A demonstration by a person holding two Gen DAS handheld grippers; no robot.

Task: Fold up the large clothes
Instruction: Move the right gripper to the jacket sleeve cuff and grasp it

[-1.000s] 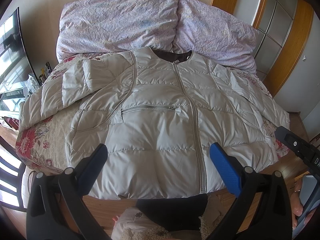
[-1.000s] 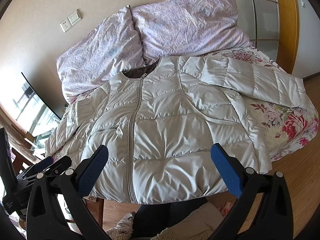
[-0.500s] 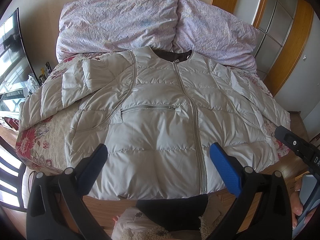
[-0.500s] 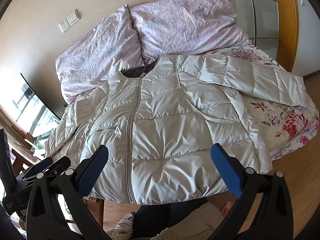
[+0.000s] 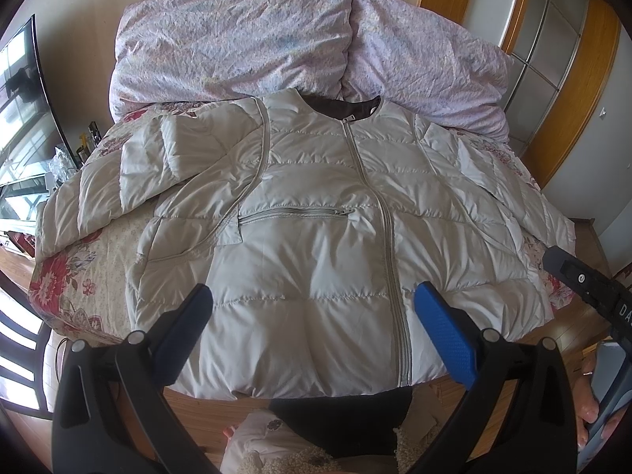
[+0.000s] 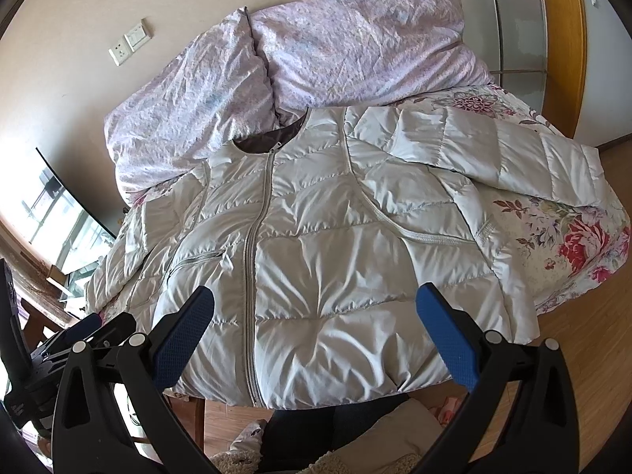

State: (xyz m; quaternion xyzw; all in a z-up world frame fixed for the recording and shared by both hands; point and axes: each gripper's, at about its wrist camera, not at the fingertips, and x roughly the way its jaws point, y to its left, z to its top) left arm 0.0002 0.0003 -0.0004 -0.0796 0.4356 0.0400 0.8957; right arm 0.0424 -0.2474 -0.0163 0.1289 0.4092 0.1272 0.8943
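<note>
Jacket (image 5: 316, 237) lay flat, zipped, unfolded on bed (image 5: 79, 288); our left tongs (image 5: 316, 331) and right tongs (image 6: 316, 331) were wide open, empty, so we judged sleeve (image 6: 493, 154) grab next.

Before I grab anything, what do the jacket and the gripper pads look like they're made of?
Jacket: likely a thin, slightly glossy synthetic shell over puffy fill; it shows sheen, quilted stitch lines and soft creases. Left gripper pads: blue, matte, finely dimpled, probably rubber or soft plastic, on black arms of hard plastic.

Bright daylight, sharp focus, fisheye-curved edges
</note>
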